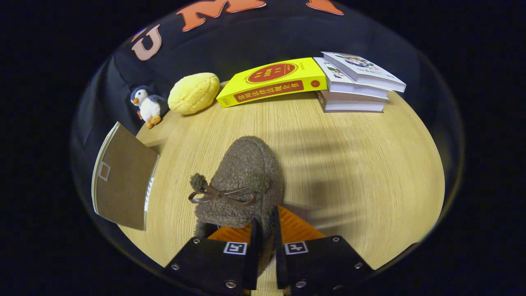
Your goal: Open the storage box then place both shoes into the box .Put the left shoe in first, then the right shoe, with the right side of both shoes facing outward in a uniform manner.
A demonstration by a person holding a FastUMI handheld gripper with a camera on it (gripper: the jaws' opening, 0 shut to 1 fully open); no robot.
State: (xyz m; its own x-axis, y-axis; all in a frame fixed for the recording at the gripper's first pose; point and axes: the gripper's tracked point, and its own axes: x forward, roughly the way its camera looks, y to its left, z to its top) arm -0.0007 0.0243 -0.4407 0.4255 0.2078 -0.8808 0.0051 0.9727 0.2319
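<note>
The fuzzy brown shoe (240, 185) sits pinched at its heel wall between the fingers of the gripper (266, 246), which are drawn nearly together on it, toe pointing ahead over the wooden table (370, 164). To its side stands the brown storage box (123, 181); whether its lid is open cannot be told. This looks like one shoe being carried, with neither shoe boxed yet as far as can be seen. Beyond lie a toy penguin (146, 106), a yellow bun (194, 93) and stacked books (353, 84).

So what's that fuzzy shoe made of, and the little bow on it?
The shoe looks like brown fleece or boucle fabric: its surface is matte, curly and nubbly. The bow seems to be thin leather or faux-leather cord, smooth with a slight sheen. The gripper is shut on the shoe's rear edge.
</note>
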